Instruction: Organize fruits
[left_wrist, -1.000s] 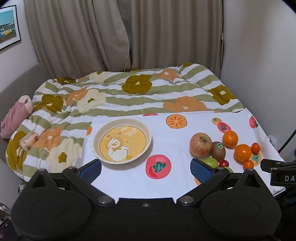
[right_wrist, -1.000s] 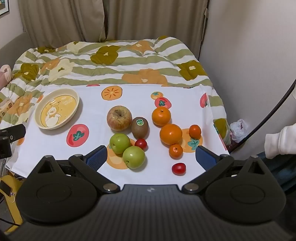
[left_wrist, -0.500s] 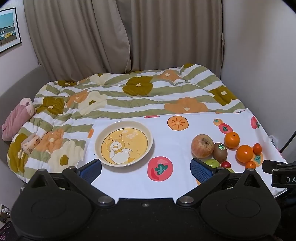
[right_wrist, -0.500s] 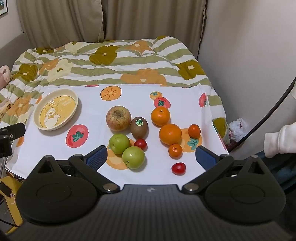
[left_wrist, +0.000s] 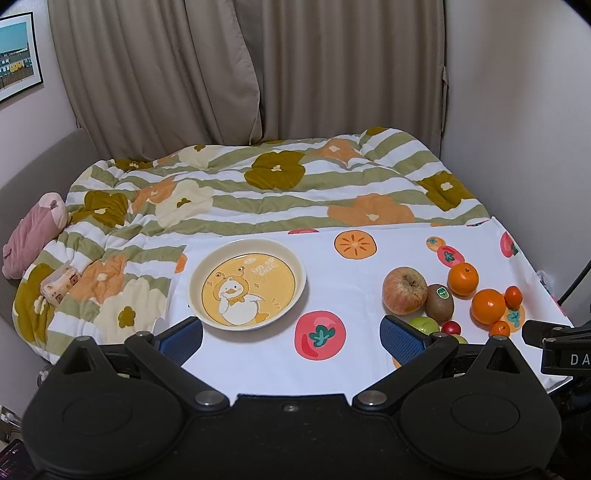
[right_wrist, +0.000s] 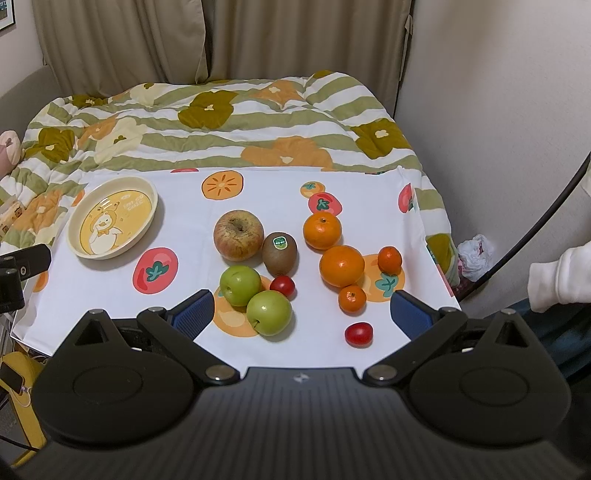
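A cream plate with a duck picture (left_wrist: 246, 283) (right_wrist: 112, 217) sits empty on the white fruit-print cloth (right_wrist: 184, 221). Right of it lie a red apple (right_wrist: 238, 240) (left_wrist: 404, 290), a kiwi (right_wrist: 279, 253), two green apples (right_wrist: 240, 285) (right_wrist: 269, 312), two oranges (right_wrist: 321, 230) (right_wrist: 341, 266), two small mandarins (right_wrist: 389, 259) (right_wrist: 352, 298) and two cherry tomatoes (right_wrist: 282, 285) (right_wrist: 358, 333). My left gripper (left_wrist: 291, 334) is open and empty, above the cloth's near edge by the plate. My right gripper (right_wrist: 302, 312) is open and empty, over the near fruits.
The cloth lies on a bed with a flowered striped quilt (left_wrist: 258, 184). Curtains (left_wrist: 258, 74) hang behind, and a wall (right_wrist: 498, 110) stands close on the right. A pink plush (left_wrist: 33, 232) and a tissue pack (left_wrist: 59, 282) lie at the left.
Both grippers have shifted only slightly; the left view has drifted a little left and tilted up. Both stay open and no fruit has moved.
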